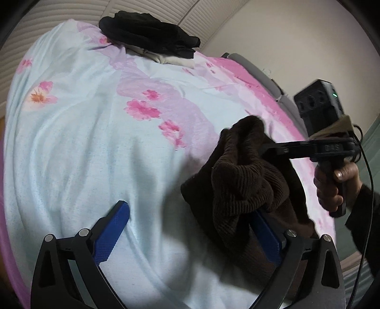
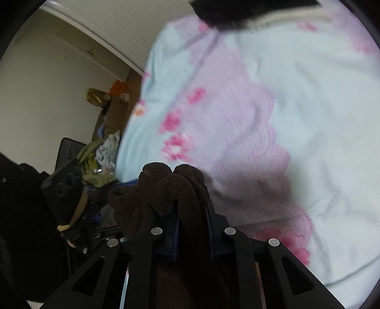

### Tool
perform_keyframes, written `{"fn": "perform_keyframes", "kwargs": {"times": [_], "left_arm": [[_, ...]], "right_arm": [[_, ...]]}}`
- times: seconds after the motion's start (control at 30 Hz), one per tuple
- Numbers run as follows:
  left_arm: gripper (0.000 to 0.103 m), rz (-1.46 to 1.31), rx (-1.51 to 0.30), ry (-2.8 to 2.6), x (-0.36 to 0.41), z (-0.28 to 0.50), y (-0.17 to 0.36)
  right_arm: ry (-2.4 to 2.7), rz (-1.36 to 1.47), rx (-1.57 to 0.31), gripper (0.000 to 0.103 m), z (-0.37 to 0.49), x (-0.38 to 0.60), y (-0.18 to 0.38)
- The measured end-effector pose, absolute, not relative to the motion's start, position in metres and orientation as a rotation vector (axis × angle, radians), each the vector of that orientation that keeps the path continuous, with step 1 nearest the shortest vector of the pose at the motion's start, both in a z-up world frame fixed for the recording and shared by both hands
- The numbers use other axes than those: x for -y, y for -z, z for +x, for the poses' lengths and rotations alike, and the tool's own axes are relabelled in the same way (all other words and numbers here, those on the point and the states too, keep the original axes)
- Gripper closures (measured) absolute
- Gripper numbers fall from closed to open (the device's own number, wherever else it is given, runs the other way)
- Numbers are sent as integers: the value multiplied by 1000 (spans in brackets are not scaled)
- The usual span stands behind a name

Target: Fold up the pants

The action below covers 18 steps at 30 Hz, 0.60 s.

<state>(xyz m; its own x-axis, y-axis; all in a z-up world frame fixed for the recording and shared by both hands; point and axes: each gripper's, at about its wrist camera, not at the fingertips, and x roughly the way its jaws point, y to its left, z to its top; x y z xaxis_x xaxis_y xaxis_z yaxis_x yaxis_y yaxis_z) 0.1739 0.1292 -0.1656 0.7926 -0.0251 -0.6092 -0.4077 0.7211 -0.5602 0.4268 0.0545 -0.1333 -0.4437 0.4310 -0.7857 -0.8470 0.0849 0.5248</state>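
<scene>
The brown corduroy pants hang bunched above the flowered bedspread. My left gripper is open, its blue fingers wide apart; the right finger is partly hidden behind the brown cloth. My right gripper is shut on a fold of the pants, which bulges out above its fingers. The right gripper also shows in the left wrist view, pinching the cloth from the right, held by a hand.
A pile of dark clothes lies at the far end of the bed. A wall and louvred doors stand behind it. Clutter and a dark bag sit beside the bed on the floor.
</scene>
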Motion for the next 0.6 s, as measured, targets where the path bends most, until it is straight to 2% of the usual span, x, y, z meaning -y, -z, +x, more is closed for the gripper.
{"fn": "perform_keyframes", "kwargs": {"times": [0.33,0.6], "left_arm": [[2,-726,-417,18,-118,172,135],[3,-693,-314,215,-114,192,117]], "right_arm": [[-1677,-368,-1131,84,405,-5,55],[-1705,-293,-1091,84,406,16,37]]}}
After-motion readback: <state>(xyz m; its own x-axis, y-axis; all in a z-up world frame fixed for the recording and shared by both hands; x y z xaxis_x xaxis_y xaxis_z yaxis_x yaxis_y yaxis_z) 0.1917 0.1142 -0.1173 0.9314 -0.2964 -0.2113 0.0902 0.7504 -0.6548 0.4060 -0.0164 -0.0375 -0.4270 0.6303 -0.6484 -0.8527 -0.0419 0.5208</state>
